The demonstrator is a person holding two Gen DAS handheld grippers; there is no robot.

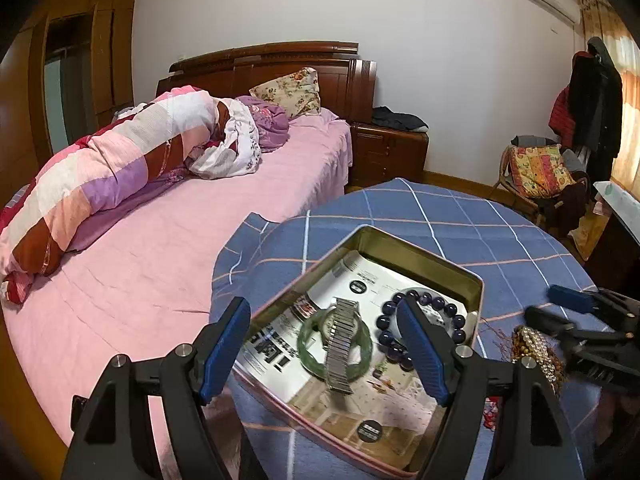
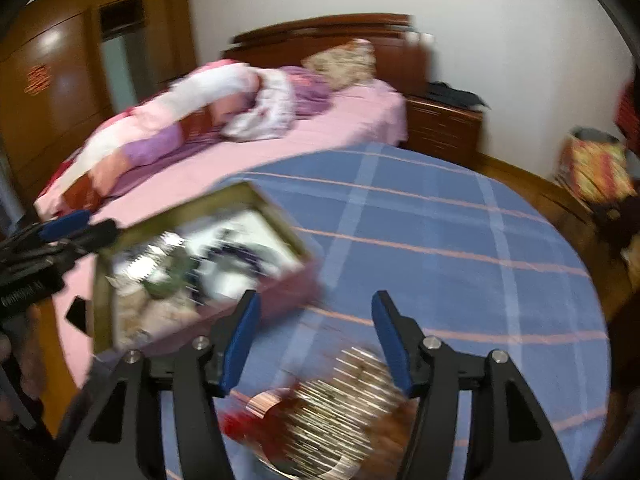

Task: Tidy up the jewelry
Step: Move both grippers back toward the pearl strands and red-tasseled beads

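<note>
The left claw stands wide open and empty over the tin, where a metal watch, green bangle and bead bracelet lie. The right claw, partly open and empty, hovers over the blurred jewelry heap on the table; it should single out 1 piece before closing.

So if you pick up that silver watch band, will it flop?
Probably. The watch band looks made of many small metal links, so it should bend and dangle. It lies across the green bangle, so lifting it may nudge that.
</note>
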